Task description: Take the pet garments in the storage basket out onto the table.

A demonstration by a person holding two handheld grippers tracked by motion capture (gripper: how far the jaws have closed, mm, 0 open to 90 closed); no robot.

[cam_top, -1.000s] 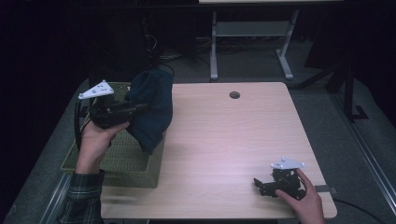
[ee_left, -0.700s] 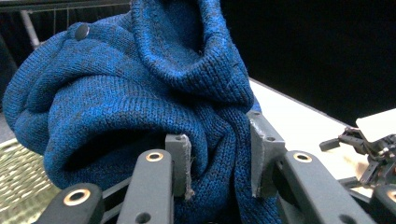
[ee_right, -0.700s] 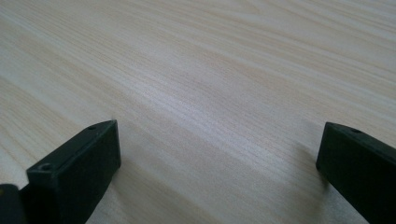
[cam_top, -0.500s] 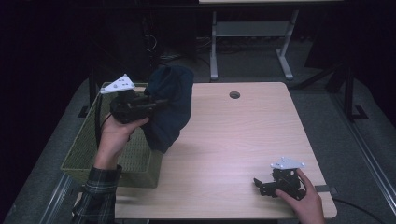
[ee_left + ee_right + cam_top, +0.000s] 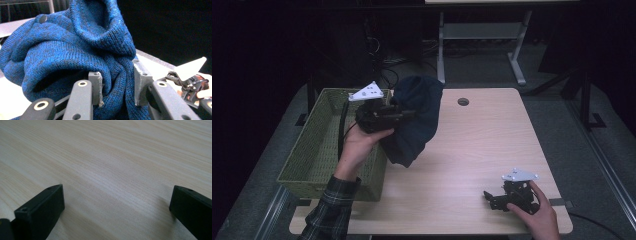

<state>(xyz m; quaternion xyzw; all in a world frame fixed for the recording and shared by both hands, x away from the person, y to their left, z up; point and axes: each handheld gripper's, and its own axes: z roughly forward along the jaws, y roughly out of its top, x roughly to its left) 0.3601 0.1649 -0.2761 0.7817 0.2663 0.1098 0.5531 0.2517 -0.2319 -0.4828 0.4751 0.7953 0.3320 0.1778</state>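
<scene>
the left gripper [image 5: 404, 114] is held up over the table's left edge, its jaws closed onto a fold of a dark blue knitted sweater [image 5: 414, 120]. the sweater hangs bunched, its long axis running top to bottom, the lower end drooping to the wooden table [image 5: 472, 150] just beside the green woven basket [image 5: 319, 150]. the right gripper [image 5: 492, 199] rests near the table's front right corner, jaws spread wide with only bare wood between them.
</scene>
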